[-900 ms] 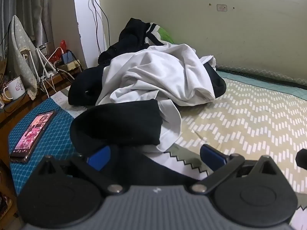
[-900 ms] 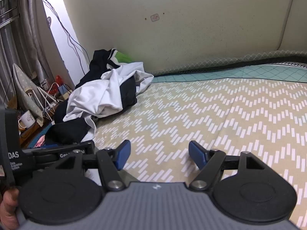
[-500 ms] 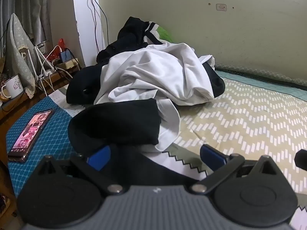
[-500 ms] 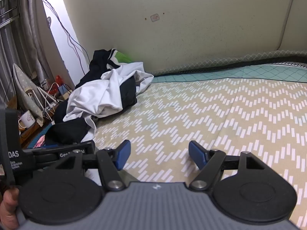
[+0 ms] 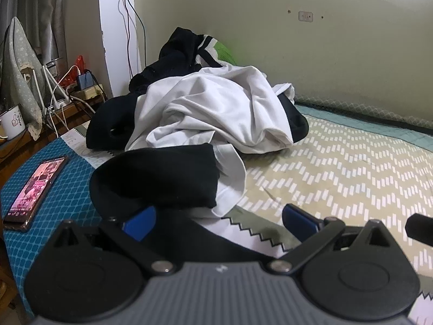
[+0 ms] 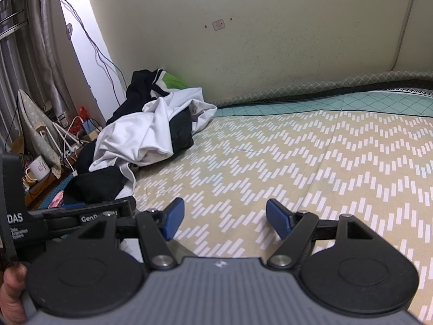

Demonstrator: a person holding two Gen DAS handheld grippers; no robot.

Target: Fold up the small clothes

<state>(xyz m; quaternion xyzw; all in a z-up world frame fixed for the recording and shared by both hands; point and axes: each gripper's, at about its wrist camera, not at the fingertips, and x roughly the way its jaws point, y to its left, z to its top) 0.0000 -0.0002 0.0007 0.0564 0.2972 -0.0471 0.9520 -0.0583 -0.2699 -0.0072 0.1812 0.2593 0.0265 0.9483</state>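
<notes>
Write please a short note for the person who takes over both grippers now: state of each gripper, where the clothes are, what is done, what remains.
Left gripper: open, holding nothing, just in front of the small black fabric garment.
Right gripper: open, holding nothing, over bare zigzag-patterned beige bed cover.
Clothes: crumpled white shirt lies on the pile with more black clothing behind; black garment lies at its near edge.
Done: nothing folded.
Left: pull one piece onto the bare cover, flatten, fold; repeat.
Mind the smartphone with lit screen beside the pile.
</notes>
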